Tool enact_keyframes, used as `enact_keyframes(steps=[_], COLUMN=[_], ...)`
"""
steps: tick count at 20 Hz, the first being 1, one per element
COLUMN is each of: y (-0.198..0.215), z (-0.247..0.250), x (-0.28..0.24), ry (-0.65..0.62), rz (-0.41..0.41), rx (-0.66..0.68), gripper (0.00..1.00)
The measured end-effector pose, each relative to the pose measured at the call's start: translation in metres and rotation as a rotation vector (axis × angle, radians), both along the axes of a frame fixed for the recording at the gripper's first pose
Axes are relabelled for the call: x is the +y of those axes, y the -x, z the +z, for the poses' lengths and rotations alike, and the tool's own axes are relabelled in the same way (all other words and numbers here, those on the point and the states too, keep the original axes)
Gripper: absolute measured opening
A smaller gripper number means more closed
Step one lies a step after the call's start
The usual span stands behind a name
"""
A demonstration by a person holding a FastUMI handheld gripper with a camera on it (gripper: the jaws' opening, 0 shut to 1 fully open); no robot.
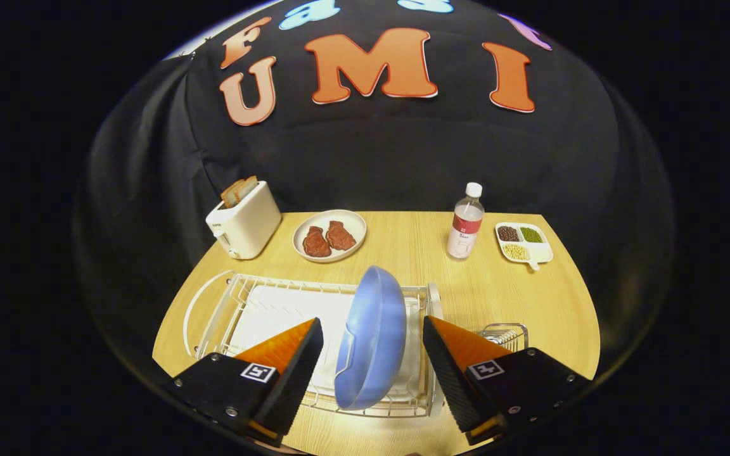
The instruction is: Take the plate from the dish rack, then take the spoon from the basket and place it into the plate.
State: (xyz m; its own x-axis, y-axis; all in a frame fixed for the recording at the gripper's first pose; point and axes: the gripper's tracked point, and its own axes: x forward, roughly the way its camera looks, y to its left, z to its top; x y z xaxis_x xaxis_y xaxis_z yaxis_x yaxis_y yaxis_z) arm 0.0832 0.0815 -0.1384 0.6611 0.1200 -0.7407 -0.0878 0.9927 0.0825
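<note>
While your gripper (372,354) hangs over the near edge of the wooden surface (416,253), its fingers (289,373) are spread wide, one to each side of the blue plate (371,339), and neither one touches it. That plate stands on edge in the white wire dish rack (238,316), toward the rack's right end, with its hollow side turned to your left finger. Just right of the rack sits a small wire basket (505,334), partly hidden behind your right finger; you cannot make out the spoon in it from here. Beyond the rack, at the far side of the surface, you have a white toaster (244,221) with bread slices poking out, then a white plate with two pieces of meat (330,235), a clear bottle (465,223) with a white cap and red label, and a small divided dish of beans (522,242), each standing well apart from the next.
</note>
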Motion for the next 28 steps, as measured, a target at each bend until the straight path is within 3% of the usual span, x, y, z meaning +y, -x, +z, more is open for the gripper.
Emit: enact_keyframes(steps=[7,12,15,17,22,28], y=[-0.007,-0.004,-0.013,-0.023,-0.035,-0.028], z=[-0.041,-0.063,-0.055,-0.048,-0.023,0.022], x=[0.022,0.015,0.013,-0.003,-0.020,-0.006], ry=[0.075,0.147,0.111,0.154,0.181,-0.008], rz=[0.015,-0.049,-0.123,-0.172,-0.233,-0.257], rx=[0.108,0.181,0.168,0.145,0.081,0.011], gripper=[0.71,0.40,0.36,0.33,0.29,0.29])
